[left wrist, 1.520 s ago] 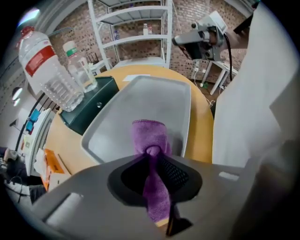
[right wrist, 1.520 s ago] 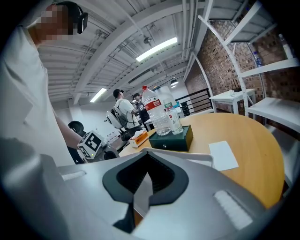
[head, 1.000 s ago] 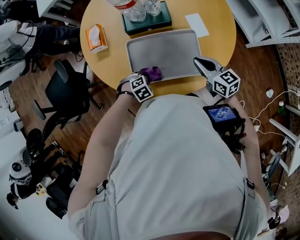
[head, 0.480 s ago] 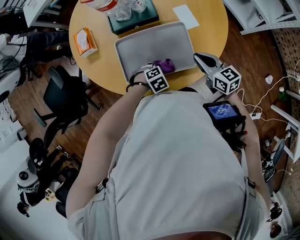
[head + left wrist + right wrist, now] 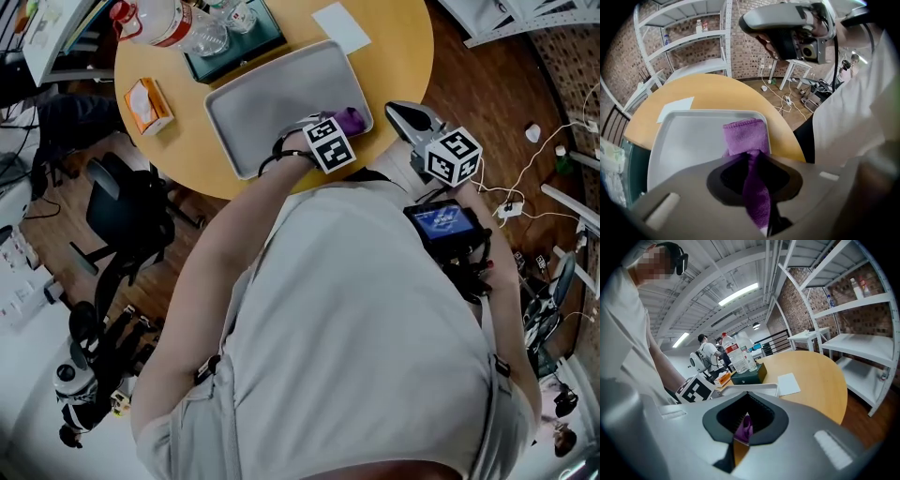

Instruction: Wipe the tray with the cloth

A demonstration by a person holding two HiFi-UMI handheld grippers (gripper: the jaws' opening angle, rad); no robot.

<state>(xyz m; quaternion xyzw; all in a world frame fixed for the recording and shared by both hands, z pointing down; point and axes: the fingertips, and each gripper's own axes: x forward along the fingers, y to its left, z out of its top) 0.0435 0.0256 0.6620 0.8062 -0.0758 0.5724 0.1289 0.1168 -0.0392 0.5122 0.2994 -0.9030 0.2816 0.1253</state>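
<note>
- since a second ago the left gripper (image 5: 337, 131) has slid the purple cloth (image 5: 349, 120) along the near side of the grey tray (image 5: 272, 94), from near its left end to its right corner
- the right gripper (image 5: 405, 112) has stayed just off the edge of the round yellow table (image 5: 403, 56), to the right of the tray and apart from it
- in the left gripper view the left gripper (image 5: 752, 161) pinches the cloth (image 5: 745, 136): a strip runs between the jaws and the folded part lies flat on the tray (image 5: 689, 140), against its right rim
- in the right gripper view the right gripper (image 5: 740, 434) has its jaws drawn close together with nothing held; the cloth and table only show through the slit
- an orange tissue box (image 5: 147, 105) sits left of the tray, a white paper (image 5: 340, 27) beyond it
</note>
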